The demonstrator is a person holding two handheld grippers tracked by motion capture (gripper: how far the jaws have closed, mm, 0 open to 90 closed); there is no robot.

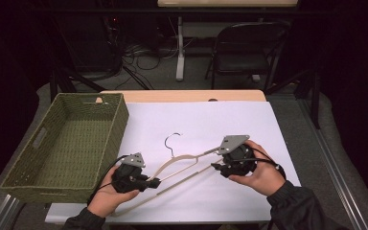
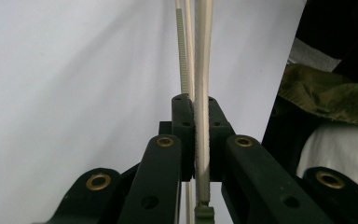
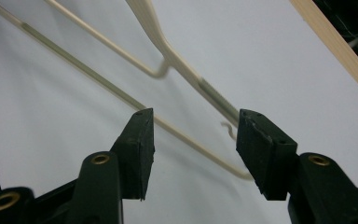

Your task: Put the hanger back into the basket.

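A cream hanger (image 1: 182,165) lies on the white sheet (image 1: 220,124) that covers the counter (image 1: 182,95). Its black hook (image 1: 171,140) points toward the far side.

The left claw (image 1: 154,182) is squeezed tight on the hanger's left end. In the left gripper view, the two black jaws press on the hanger's thin cream arm (image 2: 202,70) from both sides. The person's left hand (image 1: 109,191) holds this claw from below.

The right claw (image 1: 215,167) is at the hanger's right end, held by the right hand (image 1: 263,175). In the right gripper view, its jaws are wide apart. The hanger's end (image 3: 214,100) sits in the gap between them, and the jaws do not squeeze it.

A green woven basket (image 1: 117,129) sits on the left side of the counter, just beside the white sheet. A black chair (image 1: 249,48) stands on the floor beyond the counter.
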